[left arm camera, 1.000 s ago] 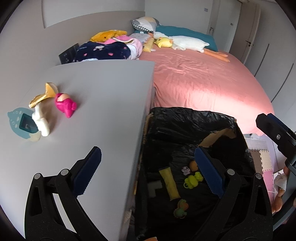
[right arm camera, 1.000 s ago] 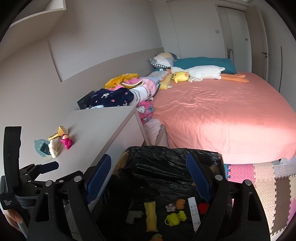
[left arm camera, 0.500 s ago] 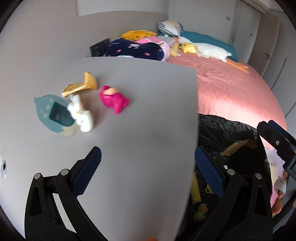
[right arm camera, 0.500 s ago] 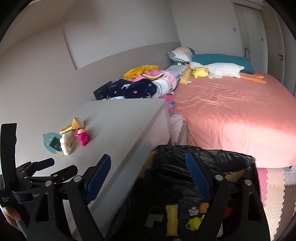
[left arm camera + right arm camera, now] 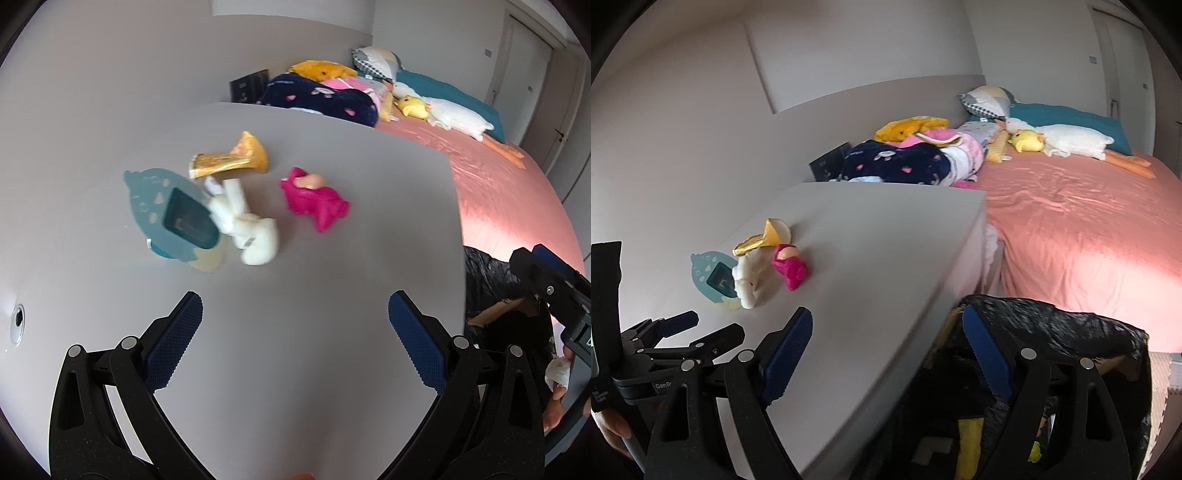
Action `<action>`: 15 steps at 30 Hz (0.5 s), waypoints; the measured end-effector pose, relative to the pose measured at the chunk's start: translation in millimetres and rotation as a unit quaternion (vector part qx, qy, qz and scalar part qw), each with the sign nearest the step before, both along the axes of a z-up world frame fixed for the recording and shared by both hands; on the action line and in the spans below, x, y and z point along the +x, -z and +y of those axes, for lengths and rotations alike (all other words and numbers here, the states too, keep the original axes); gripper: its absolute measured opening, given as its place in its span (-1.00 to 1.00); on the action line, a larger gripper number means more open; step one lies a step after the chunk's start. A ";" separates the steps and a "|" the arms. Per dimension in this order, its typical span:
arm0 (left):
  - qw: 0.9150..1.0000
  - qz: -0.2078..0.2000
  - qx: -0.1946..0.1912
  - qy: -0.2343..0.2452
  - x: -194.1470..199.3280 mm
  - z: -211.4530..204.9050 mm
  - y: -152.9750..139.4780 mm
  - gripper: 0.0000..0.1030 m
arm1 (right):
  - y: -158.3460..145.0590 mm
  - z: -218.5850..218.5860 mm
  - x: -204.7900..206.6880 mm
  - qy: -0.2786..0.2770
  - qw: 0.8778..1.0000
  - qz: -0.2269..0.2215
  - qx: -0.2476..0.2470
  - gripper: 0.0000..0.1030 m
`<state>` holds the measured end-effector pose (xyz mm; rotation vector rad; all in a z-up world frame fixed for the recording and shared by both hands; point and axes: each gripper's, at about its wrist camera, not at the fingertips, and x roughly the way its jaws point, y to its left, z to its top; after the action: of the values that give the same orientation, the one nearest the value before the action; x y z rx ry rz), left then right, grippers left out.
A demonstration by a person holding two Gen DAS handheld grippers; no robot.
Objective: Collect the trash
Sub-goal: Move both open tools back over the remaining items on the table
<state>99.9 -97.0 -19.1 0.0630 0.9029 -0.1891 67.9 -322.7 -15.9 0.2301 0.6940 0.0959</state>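
Both grippers, left gripper (image 5: 295, 321) and right gripper (image 5: 886, 343), have swung from over the bin (image 5: 1071, 328) toward the desk (image 5: 332, 295). Jaws wide, empty. Pink toy (image 5: 314, 197) and gold wrapper (image 5: 229, 158) beside it likely next.

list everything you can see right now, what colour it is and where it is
table: one, grey, beside the bed
gold wrapper: one, gold, far end of the table cluster
pink toy: one, pink, on the table, right of the cluster
white toy: one, white, middle of the cluster
blue card: one, blue, left of the cluster
bin bag: one, black, on the floor by the table, with items inside
bed: one, pink sheet
goose plush: one, white, on the bed
bedding pile: one, mixed colours, behind the table
left claw: open, over the table
right claw: open, at the table edge
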 end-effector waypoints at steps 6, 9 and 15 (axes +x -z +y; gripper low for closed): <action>1.000 -0.004 -0.011 -0.019 8.4 25.2 -1.9 0.89 | 2.6 20.9 17.6 -0.026 1.000 0.005 -0.004 0.63; 0.999 -0.007 -0.017 -0.033 13.3 38.9 -2.7 0.89 | 4.0 30.6 26.8 -0.035 0.999 0.008 -0.005 0.63; 0.998 -0.010 -0.031 -0.060 26.8 61.8 -3.1 0.69 | 6.3 44.0 42.8 -0.048 0.999 0.011 -0.008 0.63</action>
<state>126.7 -35.2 -15.9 -0.0467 0.8778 -0.1039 110.6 -278.7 -22.2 0.1834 0.7284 0.1796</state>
